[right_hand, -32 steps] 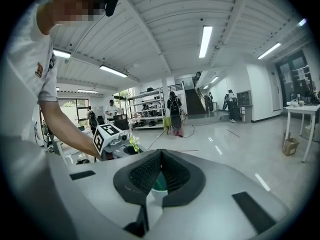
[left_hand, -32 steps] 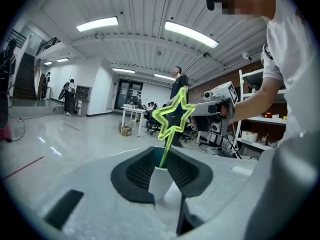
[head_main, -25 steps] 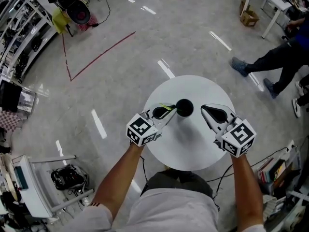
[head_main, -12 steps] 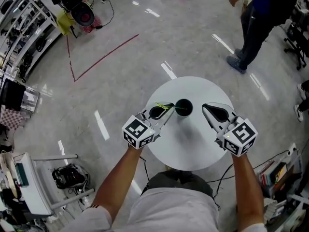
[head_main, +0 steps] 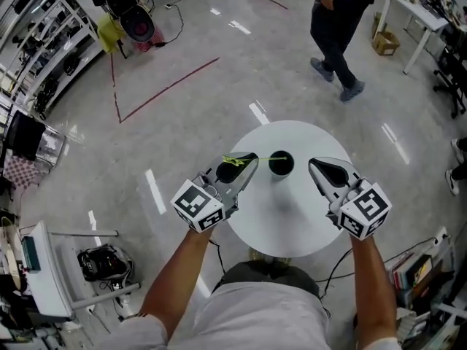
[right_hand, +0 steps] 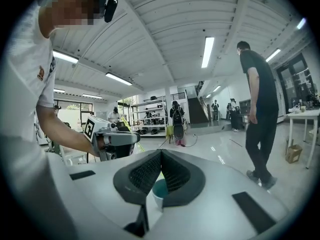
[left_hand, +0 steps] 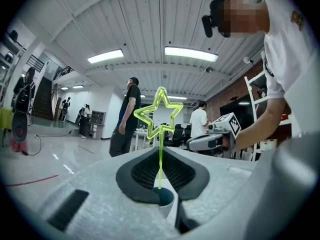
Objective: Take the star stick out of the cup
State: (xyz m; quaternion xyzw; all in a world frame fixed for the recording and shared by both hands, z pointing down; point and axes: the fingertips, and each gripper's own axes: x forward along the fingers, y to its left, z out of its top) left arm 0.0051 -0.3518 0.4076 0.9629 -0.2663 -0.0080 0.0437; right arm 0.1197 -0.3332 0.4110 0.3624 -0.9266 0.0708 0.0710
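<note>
As the left gripper [head_main: 248, 161] pinches the stick [left_hand: 160, 159] upright for a straight lift, its tip sits about level with the cup [head_main: 281, 163] rim; right gripper [head_main: 314, 165], closed and empty, at cup's 3 o'clock.

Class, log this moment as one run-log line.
left gripper: shut on star stick, upright | stick tip: at cup mouth | right gripper: shut, empty | cup: on round table

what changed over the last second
The left gripper, shut on the star stick, rose and drew back from the cup, lifting the stick until its lower tip is about at the cup's mouth. A bystander walked across behind. Cup, table and the shut right gripper stayed put.
</note>
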